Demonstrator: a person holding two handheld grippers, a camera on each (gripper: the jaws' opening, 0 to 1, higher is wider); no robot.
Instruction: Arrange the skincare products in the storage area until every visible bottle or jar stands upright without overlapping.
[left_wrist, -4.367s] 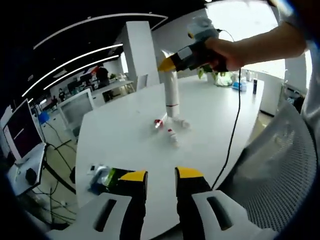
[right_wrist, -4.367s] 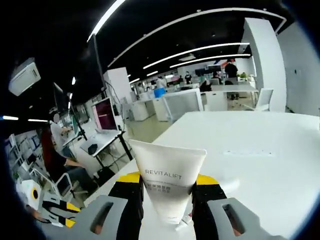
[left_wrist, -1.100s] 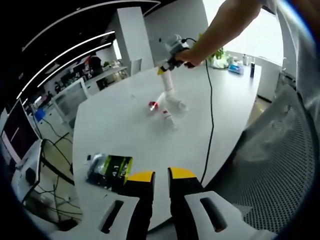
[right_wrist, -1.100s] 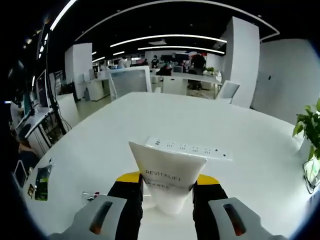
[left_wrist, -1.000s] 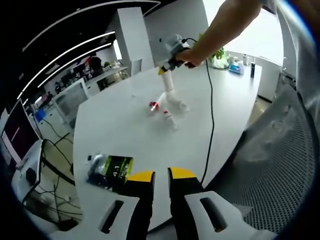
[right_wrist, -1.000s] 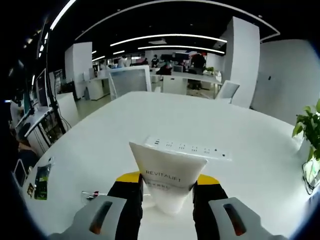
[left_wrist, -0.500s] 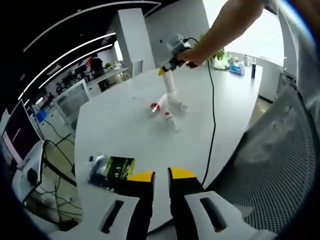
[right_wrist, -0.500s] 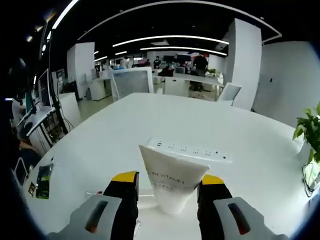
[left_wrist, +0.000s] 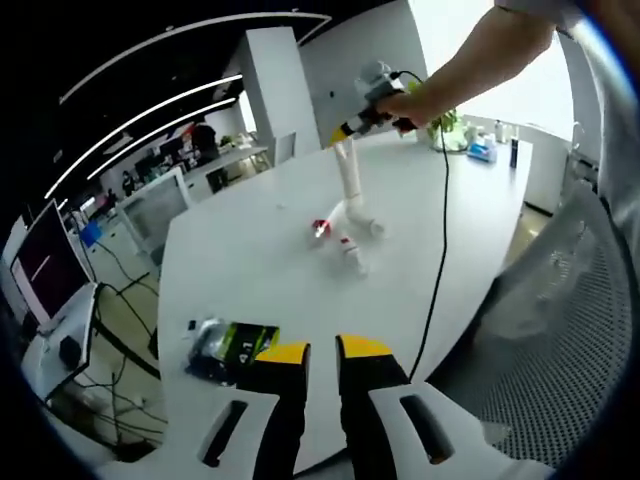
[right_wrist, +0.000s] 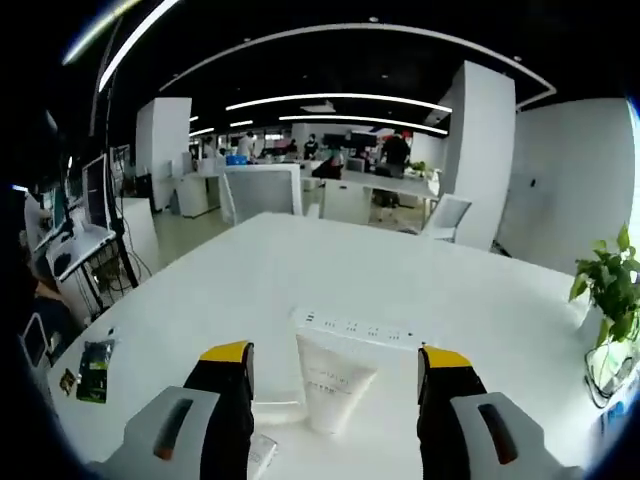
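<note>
Tube (right_wrist: 334, 394) is standing upright on white tabletop (right_wrist: 200, 310), between wide-open right tongs (right_wrist: 338, 368), untouched; left tongs (left_wrist: 322, 351) are hovering nearly closed, gripping nothing.

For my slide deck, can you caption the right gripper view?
Open right gripper above an upright white tube on a white table.

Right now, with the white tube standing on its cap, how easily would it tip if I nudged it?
The white tube stands cap-down, tall and wider at the top, so it would probably topple from a light nudge. It looks like soft plastic, so likely squashy and light. The right gripper is open around it, not steadying it.
</note>
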